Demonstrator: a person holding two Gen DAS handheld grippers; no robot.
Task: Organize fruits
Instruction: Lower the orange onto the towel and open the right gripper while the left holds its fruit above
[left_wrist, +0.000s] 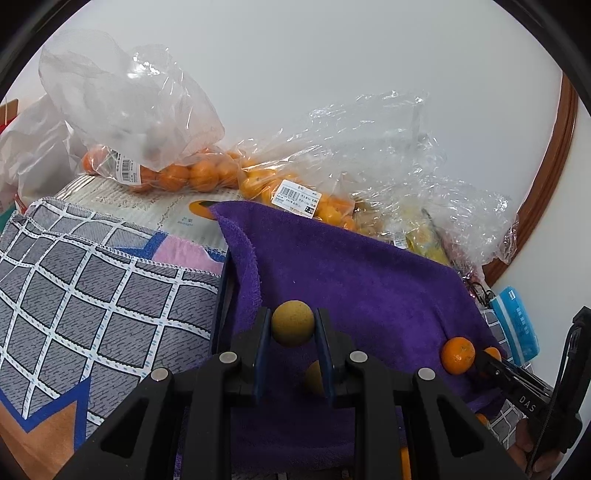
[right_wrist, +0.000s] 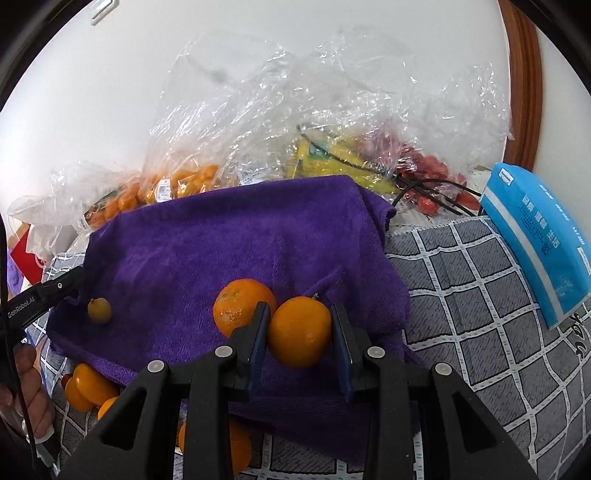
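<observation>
A: Holding a small yellow-green fruit (left_wrist: 293, 324) in the left gripper (left_wrist: 293, 326), clamped on both its sides, above the near edge of the purple towel (left_wrist: 351, 277). Why there?

B: Probably sorting by kind. Lifted clear, ready for setting down next to a second small yellow one (left_wrist: 313, 376) lying just beneath the jaws.

A: And the right gripper (right_wrist: 300, 326)?

B: Clenched on an orange (right_wrist: 299, 334), squeezed across its widest part for a sure hold on a round skin. Hanging over the near edge of the towel too, just beside another orange (right_wrist: 236, 302) resting there. Looks like grouping like with like.

A: Why a towel at all?

B: Likely as a soft sorting ground, spread over the checked cloth (right_wrist: 480, 295) to stop round fruit from rolling off.

A: And everything else?

B: Lined up along the towel's far edge in clear plastic bags: mandarins (left_wrist: 192, 173) toward the far-left corner, bananas (right_wrist: 332, 158) and something small and red (right_wrist: 424, 166) toward the far-right corner. Kept bagged, presumably, until wanted. Some loose orange fruit (right_wrist: 92, 384) off the near-left corner, on the checked cloth. Also a blue packet (right_wrist: 535, 236) at the cloth's right edge — no part of the job, by the look of it.

A: Any risk?

B: Rolling, mostly. Best lowering each fruit right onto the pile — not dropping it.
</observation>
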